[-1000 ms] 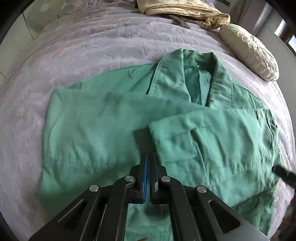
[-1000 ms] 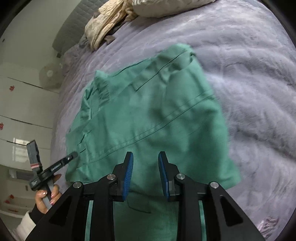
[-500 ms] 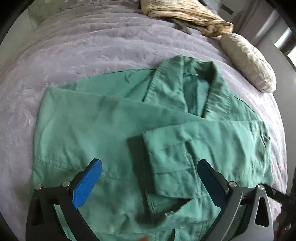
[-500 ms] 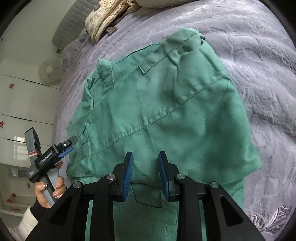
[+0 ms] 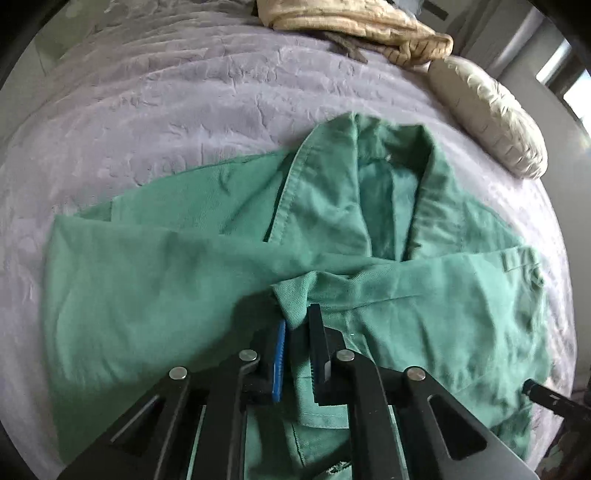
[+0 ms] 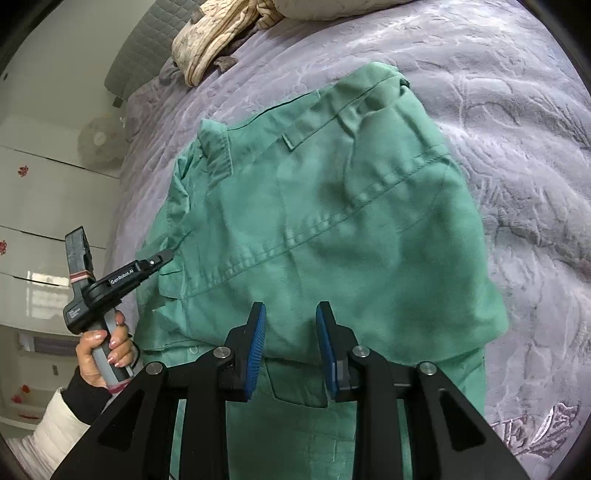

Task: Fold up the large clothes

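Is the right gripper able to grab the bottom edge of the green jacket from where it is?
Probably yes. The right gripper hovers just above the green jacket with its jaws apart, and nothing lies between them and the cloth. The left gripper, whose jaws are closing on the sleeve cuff, works off to the side.

Plain sea-green cotton work jacket (image 5: 207, 295); pale lilac embossed bedspread (image 5: 155, 110) with raised leafy pattern; cream-and-tan striped knit blanket (image 5: 354, 26); off-white quilted oval cushion (image 5: 491, 122); black two-finger grippers, ribbed blue pads (image 6: 256, 347); white puffy sleeve (image 6: 48, 428)
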